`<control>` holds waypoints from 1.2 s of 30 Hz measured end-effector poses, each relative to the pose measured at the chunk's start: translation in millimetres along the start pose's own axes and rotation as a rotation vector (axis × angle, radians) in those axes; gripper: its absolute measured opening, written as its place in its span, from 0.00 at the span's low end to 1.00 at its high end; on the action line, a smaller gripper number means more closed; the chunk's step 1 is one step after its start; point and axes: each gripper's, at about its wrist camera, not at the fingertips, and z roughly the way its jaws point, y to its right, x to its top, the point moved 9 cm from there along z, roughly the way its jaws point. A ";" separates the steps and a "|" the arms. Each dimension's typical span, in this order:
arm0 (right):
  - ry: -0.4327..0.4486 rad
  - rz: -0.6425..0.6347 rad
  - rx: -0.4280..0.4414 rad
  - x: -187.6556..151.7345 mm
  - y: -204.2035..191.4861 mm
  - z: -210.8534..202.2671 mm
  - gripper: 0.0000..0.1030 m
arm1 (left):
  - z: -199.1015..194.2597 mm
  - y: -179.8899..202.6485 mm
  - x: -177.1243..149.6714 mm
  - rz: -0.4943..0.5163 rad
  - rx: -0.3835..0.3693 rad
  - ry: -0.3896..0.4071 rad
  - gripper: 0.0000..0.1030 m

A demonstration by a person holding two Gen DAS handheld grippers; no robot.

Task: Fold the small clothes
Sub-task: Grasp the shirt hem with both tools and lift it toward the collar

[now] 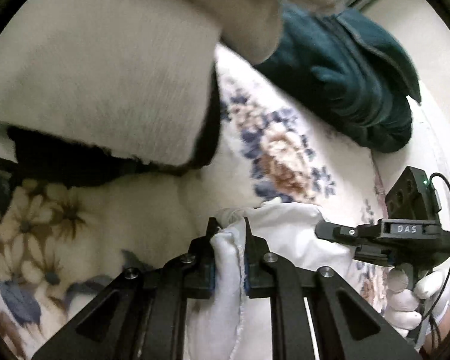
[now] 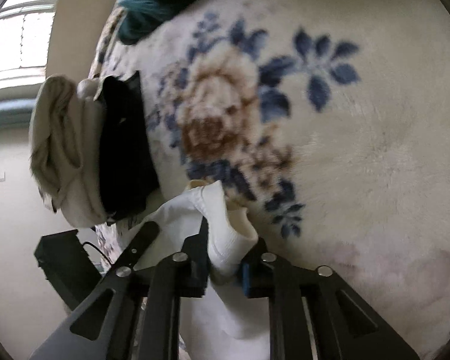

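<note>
Left tongs pinch white sock; right tongs pinch it too, at 3 o'clock, over flowery blanket.

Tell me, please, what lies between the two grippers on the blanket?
One white cloth spans it; the left gripper and right gripper each pinch an end, in the left wrist view.

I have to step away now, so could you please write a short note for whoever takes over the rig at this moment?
Left gripper: shut on an edge of the white garment.
Right gripper: shut on another part of the same white garment.
Things: the garment lies bunched on the floral blanket. A cream and black stack and a teal item sit further back on the blanket.
Done: both grips taken.
Left: the white garment looks not yet folded; probably spread it, fold it, then set it by the stack.
</note>
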 end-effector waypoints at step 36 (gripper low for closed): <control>-0.063 0.004 -0.089 -317.6 54.6 -87.3 0.52 | -143.9 -27.4 -216.1 -0.218 -0.019 -0.183 0.23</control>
